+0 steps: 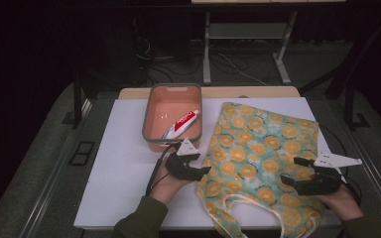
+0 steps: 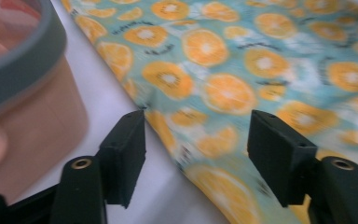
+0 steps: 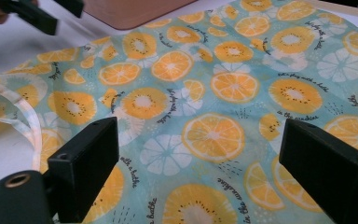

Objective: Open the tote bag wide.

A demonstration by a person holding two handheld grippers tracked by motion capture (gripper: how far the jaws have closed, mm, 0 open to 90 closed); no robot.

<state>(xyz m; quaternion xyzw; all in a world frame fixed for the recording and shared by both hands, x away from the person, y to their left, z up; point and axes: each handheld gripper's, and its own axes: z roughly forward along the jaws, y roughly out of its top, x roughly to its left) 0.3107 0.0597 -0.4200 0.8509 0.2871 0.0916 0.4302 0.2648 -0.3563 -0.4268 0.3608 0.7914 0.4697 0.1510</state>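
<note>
I'm holding my left gripper [image 1: 203, 171] at the bag [image 1: 258, 148]'s left edge, mid-frame, jaws apart and gripping nothing. My right gripper [image 1: 290, 171] is hovering wide open over the bag's lower right.

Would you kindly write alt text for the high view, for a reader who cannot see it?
A person's two hand-held grippers hover over an orange-slice print tote bag lying flat on a white table, the left gripper at its left edge, the right gripper over its right side. Behind, a pink basin holds a toothpaste tube.
</note>
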